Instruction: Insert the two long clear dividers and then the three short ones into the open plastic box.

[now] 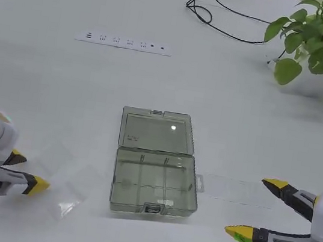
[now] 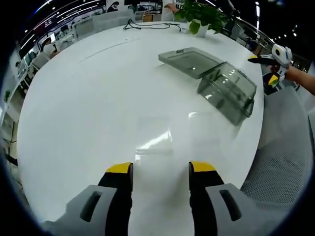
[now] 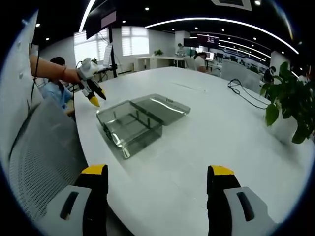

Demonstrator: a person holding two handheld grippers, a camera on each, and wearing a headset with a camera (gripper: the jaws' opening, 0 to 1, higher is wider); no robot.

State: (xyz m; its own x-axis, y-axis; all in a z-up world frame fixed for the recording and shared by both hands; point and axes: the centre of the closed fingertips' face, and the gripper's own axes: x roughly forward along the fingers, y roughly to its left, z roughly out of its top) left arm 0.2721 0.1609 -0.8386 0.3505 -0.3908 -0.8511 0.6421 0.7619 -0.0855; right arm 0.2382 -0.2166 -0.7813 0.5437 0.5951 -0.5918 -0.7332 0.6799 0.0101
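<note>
White table [image 1: 64,82], open box [image 1: 153,177] centred. Left gripper [image 2: 161,168], right gripper [image 3: 157,170] held spread, empty. Clear dividers [image 2: 155,142] laid flat, barely seen: easily missed or pushed away.

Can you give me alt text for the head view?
An open plastic box sits on a white table, its lid laid flat behind it. An open left tool and open right tool flank it, near loose clear dividers.

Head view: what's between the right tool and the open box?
A clear divider lying flat on the white table, between the open plastic box and the right tool. It's faint, seen in the head view.
</note>
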